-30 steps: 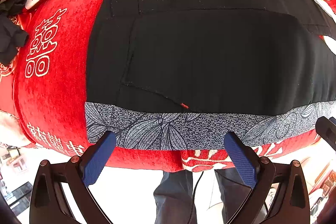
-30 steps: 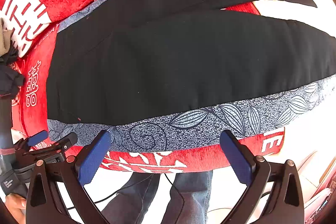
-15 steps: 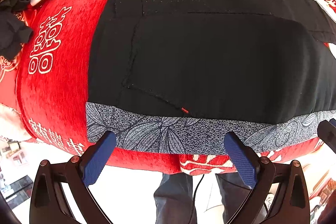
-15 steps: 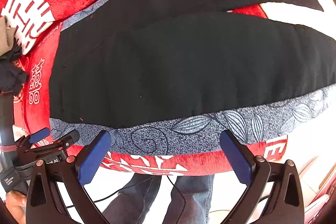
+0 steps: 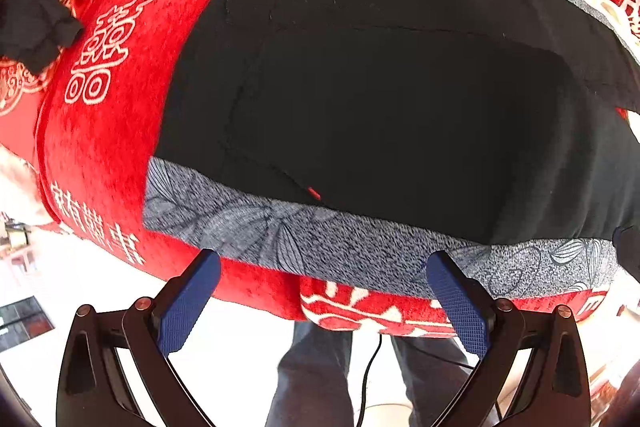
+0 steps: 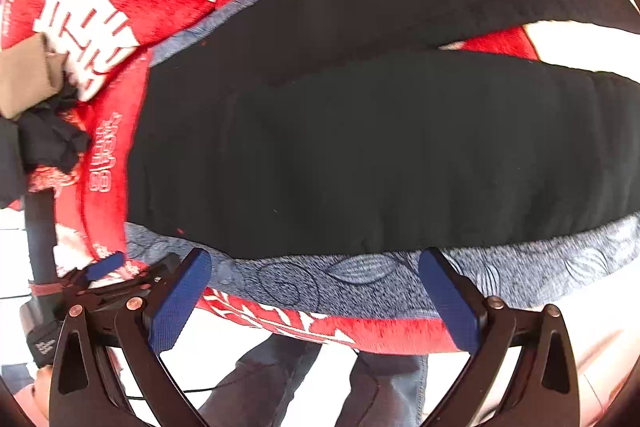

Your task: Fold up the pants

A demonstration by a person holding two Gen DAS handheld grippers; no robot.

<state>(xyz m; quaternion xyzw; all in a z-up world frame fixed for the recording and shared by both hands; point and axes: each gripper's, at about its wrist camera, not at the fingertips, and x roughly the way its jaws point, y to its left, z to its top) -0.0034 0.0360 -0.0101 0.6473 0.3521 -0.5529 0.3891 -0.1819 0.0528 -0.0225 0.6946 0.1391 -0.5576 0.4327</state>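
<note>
**Pre-grasp: both hands at the near side seam**

Pants (image 5: pixel 380 99) lie flat on the red blanket (image 5: pixel 112 131), legs running right and split apart. Left hand-held gripper (image 5: pixel 320 287) and right hand-held gripper (image 6: pixel 316 285) both have jaws spread wide, empty, poised just off the near patterned strip (image 5: pixel 320 243). Advice: pinch that strip at both points together, lift evenly, carry it over onto the far leg, edges aligned.
</note>
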